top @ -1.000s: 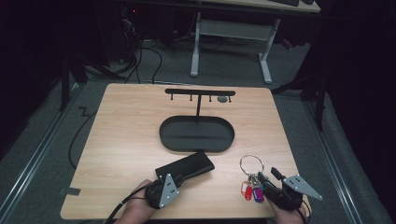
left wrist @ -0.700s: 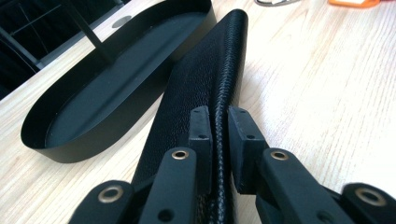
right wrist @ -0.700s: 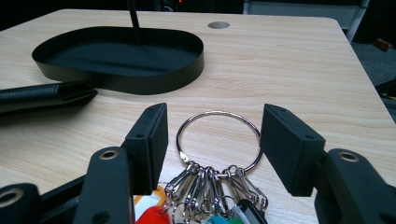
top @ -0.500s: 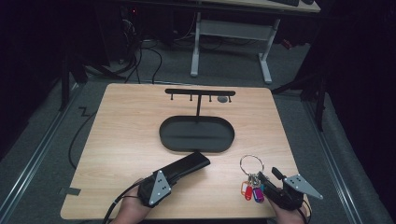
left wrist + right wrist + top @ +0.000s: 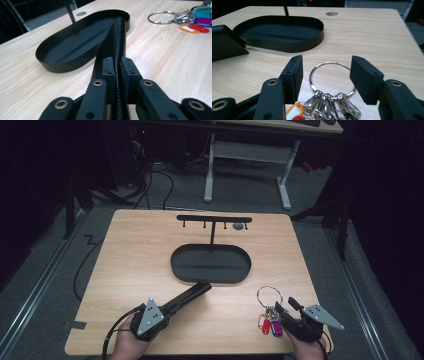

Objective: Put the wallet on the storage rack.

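At the near edge of the wooden table (image 5: pixel 130 250), the left gripper (image 5: pixel 172 306) has its jaws pressed against a flat black case with a ribbed edge (image 5: pixel 118 42), pinching it at its near end; in the left gripper view the case runs forward from between the two pads and its far end sits over the near rim of the black oval tray (image 5: pixel 75 47). In the high view the same case (image 5: pixel 190 294) lies slanted, its far tip touching the tray's rim (image 5: pixel 175 270). At the near right corner, the right gripper (image 5: pixel 284 312) has its jaws spread wide apart and grips nothing; in the right gripper view (image 5: pixel 325 70) the large steel key ring (image 5: pixel 332 77) lies on the table between the two pads, with a cluster of clips and keys fanned toward the camera and an orange tag (image 5: pixel 295 110) at the bottom. In the high view the key ring (image 5: pixel 269 295) lies just ahead of that gripper, with red and purple tags (image 5: pixel 267 326) beside its jaws. Beyond the tray's middle a thin black post rises to a horizontal hook rail (image 5: pixel 214 219) with small pegs hanging beneath. Farther back a white desk frame (image 5: pixel 247 155) stands on the grey floor.
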`<state>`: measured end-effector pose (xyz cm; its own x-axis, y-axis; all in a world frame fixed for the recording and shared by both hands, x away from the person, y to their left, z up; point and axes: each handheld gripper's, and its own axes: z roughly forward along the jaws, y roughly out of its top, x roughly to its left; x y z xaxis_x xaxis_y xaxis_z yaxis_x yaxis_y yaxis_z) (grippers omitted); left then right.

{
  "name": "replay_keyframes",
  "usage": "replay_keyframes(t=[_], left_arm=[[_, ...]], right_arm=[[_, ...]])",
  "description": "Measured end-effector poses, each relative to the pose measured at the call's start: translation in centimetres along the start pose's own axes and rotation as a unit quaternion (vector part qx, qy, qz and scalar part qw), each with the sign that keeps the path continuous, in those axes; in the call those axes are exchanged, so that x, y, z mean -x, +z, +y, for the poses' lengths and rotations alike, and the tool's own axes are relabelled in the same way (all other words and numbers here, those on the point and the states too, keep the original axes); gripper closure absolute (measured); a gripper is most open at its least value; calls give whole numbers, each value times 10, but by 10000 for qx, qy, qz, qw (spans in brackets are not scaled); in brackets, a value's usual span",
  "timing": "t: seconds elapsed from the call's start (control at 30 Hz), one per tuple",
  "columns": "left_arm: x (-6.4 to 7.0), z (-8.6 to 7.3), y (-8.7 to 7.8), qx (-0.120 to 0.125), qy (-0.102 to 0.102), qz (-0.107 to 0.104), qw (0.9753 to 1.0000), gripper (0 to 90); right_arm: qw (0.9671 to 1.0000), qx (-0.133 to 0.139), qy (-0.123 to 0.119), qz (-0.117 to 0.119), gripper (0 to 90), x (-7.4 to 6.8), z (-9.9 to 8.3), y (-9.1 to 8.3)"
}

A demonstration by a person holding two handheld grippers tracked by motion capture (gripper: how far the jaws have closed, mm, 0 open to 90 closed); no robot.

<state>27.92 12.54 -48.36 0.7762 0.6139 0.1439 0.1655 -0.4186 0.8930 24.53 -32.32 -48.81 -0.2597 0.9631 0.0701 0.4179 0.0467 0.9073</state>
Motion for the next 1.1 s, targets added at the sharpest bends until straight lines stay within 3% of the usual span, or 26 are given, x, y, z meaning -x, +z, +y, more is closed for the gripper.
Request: replay_keyframes(t=[0.33, 0.53, 0.67, 0.87, 1.1], left_arm=[[-12, -9, -24, 44, -580, 6, 9983, 825], [-18, -14, -35, 46, -712, -4, 9974, 824], [-23, -17, -39, 46, -827, 34, 9966, 821], [-27, -19, -38, 60, -919, -86, 9957, 803], [-37, -20, -39, 35, -972, 72, 9952, 779]], right_arm=[[9985, -139, -288, 433, 478, -14, 11, 28], [9975, -117, -367, 588, 482, -20, 16, 37], [9974, -107, -358, 618, 482, -21, 18, 41], [9977, -76, -345, 583, 482, -20, 18, 37], [9982, -80, -302, 507, 481, -15, 14, 30]])
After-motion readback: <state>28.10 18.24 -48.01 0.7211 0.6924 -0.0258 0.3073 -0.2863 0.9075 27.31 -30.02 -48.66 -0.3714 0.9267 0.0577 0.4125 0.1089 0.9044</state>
